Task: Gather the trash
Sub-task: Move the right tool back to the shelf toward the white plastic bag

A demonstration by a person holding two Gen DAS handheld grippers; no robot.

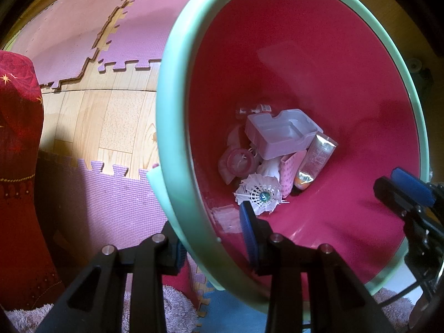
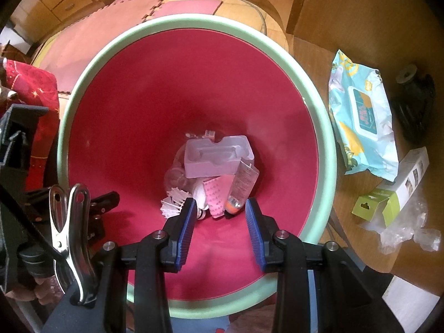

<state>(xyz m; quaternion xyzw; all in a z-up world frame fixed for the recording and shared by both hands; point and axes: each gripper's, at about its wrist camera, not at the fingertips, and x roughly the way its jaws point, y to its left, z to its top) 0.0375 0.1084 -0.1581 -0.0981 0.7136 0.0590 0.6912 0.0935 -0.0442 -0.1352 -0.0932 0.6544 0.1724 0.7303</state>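
Note:
A bin with a mint-green rim (image 1: 172, 127) (image 2: 63, 138) and a red inside stands below both grippers. On its bottom lie a clear plastic tray (image 1: 280, 133) (image 2: 216, 158), a white shuttlecock (image 1: 260, 194) (image 2: 174, 202), a tube (image 1: 316, 161) (image 2: 244, 183) and a pink packet (image 1: 288, 172). My left gripper (image 1: 212, 230) is shut on the bin's rim, one finger outside and one inside. My right gripper (image 2: 220, 204) hangs open over the bin's mouth with nothing between its blue pads; the left wrist view shows it at the right edge (image 1: 410, 188).
On the wooden surface right of the bin lie a pack of wet wipes (image 2: 360, 122), a green and white box (image 2: 394, 191), crumpled clear plastic (image 2: 402, 230) and a dark object (image 2: 413, 105). Red cloth (image 1: 19, 166) and pink foam mats (image 1: 83, 27) lie left of the bin.

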